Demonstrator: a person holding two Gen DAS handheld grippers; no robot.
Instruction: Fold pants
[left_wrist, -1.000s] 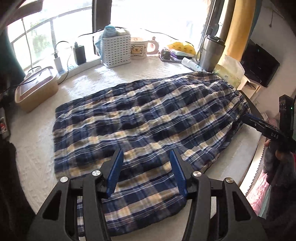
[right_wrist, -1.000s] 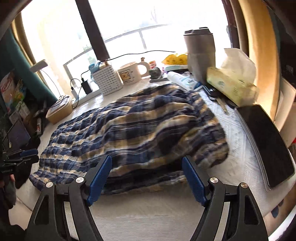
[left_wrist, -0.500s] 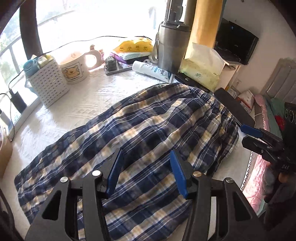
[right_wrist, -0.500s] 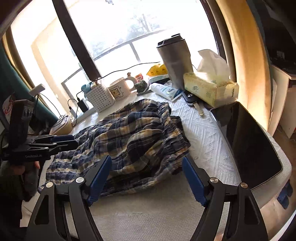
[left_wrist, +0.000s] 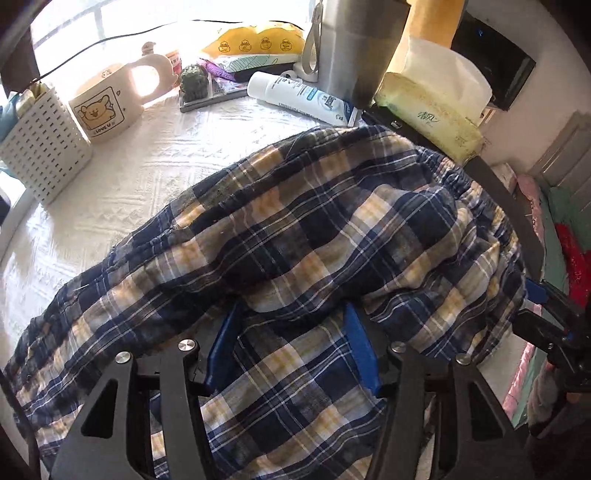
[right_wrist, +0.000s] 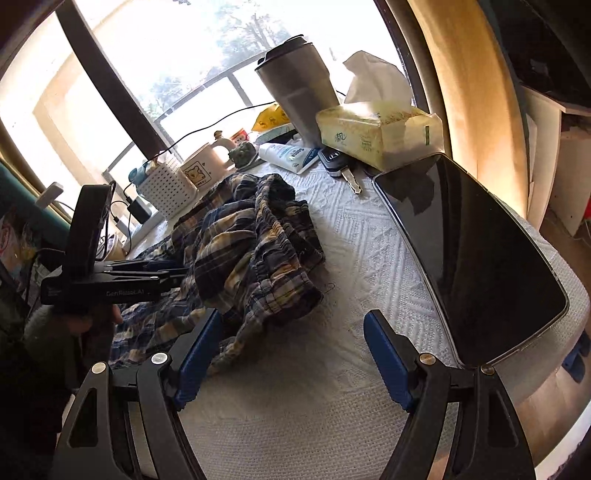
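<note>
While the plaid pants (left_wrist: 295, 240) lie bunched across the white-covered worktop (left_wrist: 147, 177), filling the frame's centre, the left tool (left_wrist: 291, 332) sits spread apart with cloth draped over its blue fingertips (left_wrist: 225, 332). Lower in the right view, the right tool (right_wrist: 291, 343) is released, its left finger touching the fabric's edge.

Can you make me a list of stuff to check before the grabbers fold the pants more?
1. Left gripper open, fingers pushed into the plaid pants: ok.
2. Right gripper open, holding nothing: ok.
3. Pants lying flat: not ok, waistband end is bunched up.
4. Tablet clear of the fabric: ok.
5. Key clear of the fabric: ok.
6. Lotion tube touching the pants: cannot tell.
</note>
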